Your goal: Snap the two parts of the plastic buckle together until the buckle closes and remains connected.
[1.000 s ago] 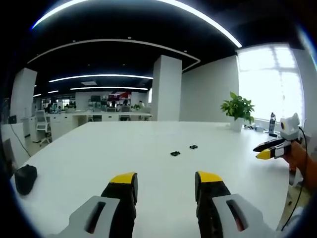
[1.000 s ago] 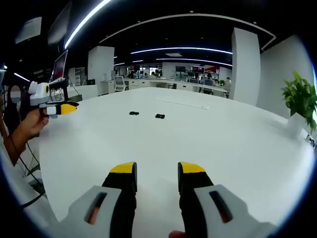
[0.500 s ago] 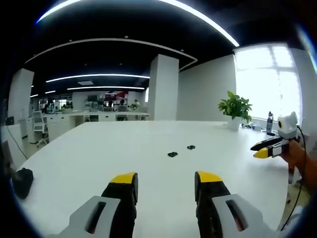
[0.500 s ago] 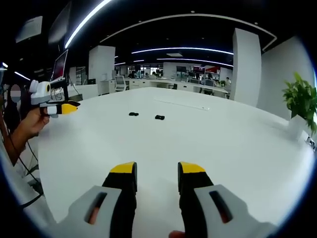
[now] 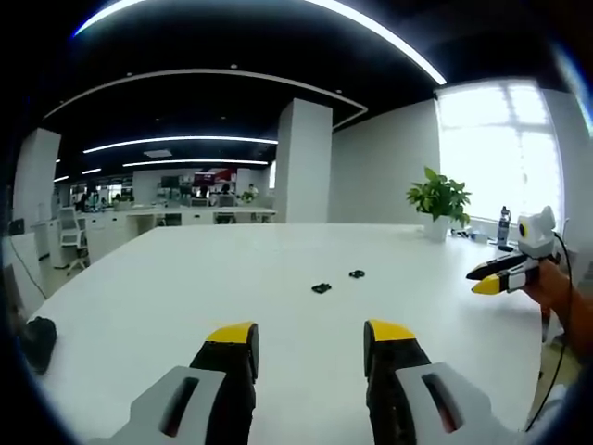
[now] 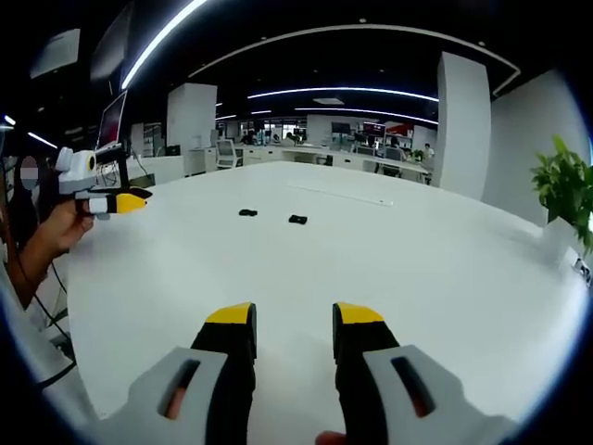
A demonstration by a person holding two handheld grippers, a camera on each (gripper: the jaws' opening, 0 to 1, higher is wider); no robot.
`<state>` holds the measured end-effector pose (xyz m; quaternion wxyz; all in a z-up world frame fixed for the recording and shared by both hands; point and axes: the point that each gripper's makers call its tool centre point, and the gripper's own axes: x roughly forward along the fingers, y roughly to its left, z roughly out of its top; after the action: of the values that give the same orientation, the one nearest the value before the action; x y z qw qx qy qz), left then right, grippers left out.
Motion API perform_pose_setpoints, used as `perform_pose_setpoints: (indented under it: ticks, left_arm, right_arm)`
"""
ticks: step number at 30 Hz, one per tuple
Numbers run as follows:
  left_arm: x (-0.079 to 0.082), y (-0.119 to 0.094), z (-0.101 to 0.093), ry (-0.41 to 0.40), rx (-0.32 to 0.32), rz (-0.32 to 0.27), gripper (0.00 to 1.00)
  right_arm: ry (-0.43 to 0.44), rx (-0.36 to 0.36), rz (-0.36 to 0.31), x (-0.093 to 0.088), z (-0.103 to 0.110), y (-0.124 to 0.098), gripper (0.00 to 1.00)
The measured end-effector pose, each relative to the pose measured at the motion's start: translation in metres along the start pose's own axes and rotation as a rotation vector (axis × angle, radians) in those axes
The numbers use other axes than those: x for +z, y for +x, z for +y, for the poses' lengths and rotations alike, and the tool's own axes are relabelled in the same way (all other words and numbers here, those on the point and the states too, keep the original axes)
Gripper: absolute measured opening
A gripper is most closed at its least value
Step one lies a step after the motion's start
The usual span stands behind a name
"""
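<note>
On the white table (image 5: 139, 306), in the left gripper view, the two black buckle parts (image 5: 321, 287) and (image 5: 357, 274) are seen lying apart, with a clear gap between them, well ahead of the left gripper (image 5: 309, 350) and slightly right of its centreline. The jaws stand parted with nothing between them. The parts are too small for their long axes or mating ends to be read. The right gripper (image 5: 485, 281) is seen entering from the right, held in a hand (image 5: 556, 295) above the table edge; whether its jaws are open cannot be told from there. A potted plant (image 5: 441, 206) and a bottle (image 5: 503, 230) stand at the far edge, and a dark object (image 5: 37, 339) lies near the left edge, all well clear of the buckle.

In the right gripper view, the same two parts (image 6: 247, 212) and (image 6: 297, 220) are seen far ahead and left of the right gripper (image 6: 293, 330), whose jaws are likewise parted and empty. The left gripper (image 6: 119, 200) is seen at left, held by a hand (image 6: 57, 230).

Neither gripper is judged clearly nearer; each has one part on its own side. Bare tabletop surrounds the parts, so open approach room is available from both sides. Both halves are still unpicked and unjoined.
</note>
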<state>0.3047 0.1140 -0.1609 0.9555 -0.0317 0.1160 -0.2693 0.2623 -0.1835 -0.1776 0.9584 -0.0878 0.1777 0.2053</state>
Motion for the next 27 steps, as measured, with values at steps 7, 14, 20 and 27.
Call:
perform_pose_setpoints:
  ticks: [7,14,20,27]
  left_arm:
    - [0.004,0.006,-0.003,0.015,-0.010,0.008,0.45]
    - [0.014,0.012,-0.001,0.038,-0.012,-0.002,0.45]
    - [0.018,0.018,0.004,0.051,-0.022,0.009,0.45]
    - [0.015,0.027,0.006,0.034,-0.040,0.022,0.45]
  right_arm:
    - [-0.015,0.011,0.003,0.003,-0.003,0.008,0.33]
    - [-0.027,0.020,0.006,0.006,-0.005,0.016,0.32]
    - [-0.048,0.040,0.015,0.009,-0.002,0.024,0.32]
    - [-0.062,0.047,0.016,0.014,-0.003,0.031,0.30]
